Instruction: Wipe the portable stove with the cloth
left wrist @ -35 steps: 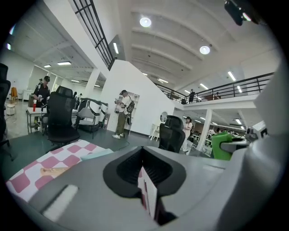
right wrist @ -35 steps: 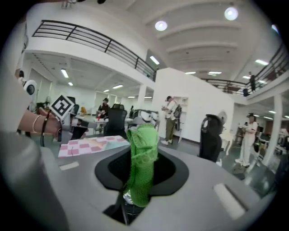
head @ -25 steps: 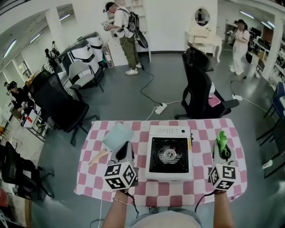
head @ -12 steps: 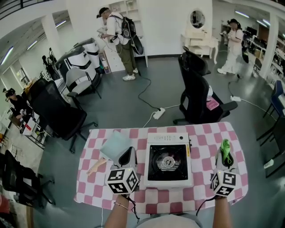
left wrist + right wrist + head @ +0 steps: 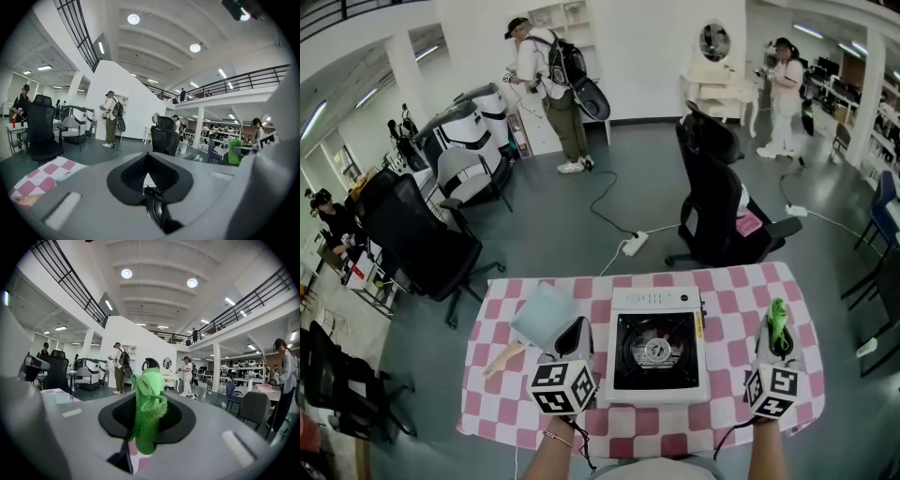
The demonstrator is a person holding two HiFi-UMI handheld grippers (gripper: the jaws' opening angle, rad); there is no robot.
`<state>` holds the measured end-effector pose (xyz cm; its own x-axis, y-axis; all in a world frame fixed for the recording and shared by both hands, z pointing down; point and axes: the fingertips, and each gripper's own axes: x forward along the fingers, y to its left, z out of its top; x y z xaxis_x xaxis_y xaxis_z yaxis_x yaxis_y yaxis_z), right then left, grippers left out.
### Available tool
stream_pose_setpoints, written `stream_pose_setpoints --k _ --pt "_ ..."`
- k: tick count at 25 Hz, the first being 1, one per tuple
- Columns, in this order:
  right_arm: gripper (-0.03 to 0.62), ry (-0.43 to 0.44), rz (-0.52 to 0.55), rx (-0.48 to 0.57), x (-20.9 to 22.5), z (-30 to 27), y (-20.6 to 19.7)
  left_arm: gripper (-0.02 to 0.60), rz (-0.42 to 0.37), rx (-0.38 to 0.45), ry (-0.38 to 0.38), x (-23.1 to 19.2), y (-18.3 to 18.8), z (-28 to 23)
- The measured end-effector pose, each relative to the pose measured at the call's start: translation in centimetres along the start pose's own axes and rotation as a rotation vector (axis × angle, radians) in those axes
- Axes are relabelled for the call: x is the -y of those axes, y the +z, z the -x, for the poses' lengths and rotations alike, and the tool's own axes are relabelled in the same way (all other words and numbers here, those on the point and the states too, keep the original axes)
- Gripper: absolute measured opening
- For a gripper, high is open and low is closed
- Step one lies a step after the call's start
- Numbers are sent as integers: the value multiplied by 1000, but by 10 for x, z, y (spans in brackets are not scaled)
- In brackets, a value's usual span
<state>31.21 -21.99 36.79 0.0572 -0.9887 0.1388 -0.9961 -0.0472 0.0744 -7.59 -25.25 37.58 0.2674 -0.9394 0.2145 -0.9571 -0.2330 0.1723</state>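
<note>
The right gripper squeezes the green cloth tight. But the cloth sticks up in a thin bunch, so I think the hard jaws could bump the burner, or the cloth could slip out when it rubs. The left gripper is closed on nothing just beside the portable stove, so nothing holds the stove and a push might slide it. The stove is white with a black top and sits mid-table, between both grippers.
</note>
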Motion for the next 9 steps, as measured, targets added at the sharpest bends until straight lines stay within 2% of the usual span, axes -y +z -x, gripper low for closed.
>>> stream_pose_setpoints --k 9 --pt "92 22 16 16 -11 -9 7 1 -5 5 -7 -1 2 -7"
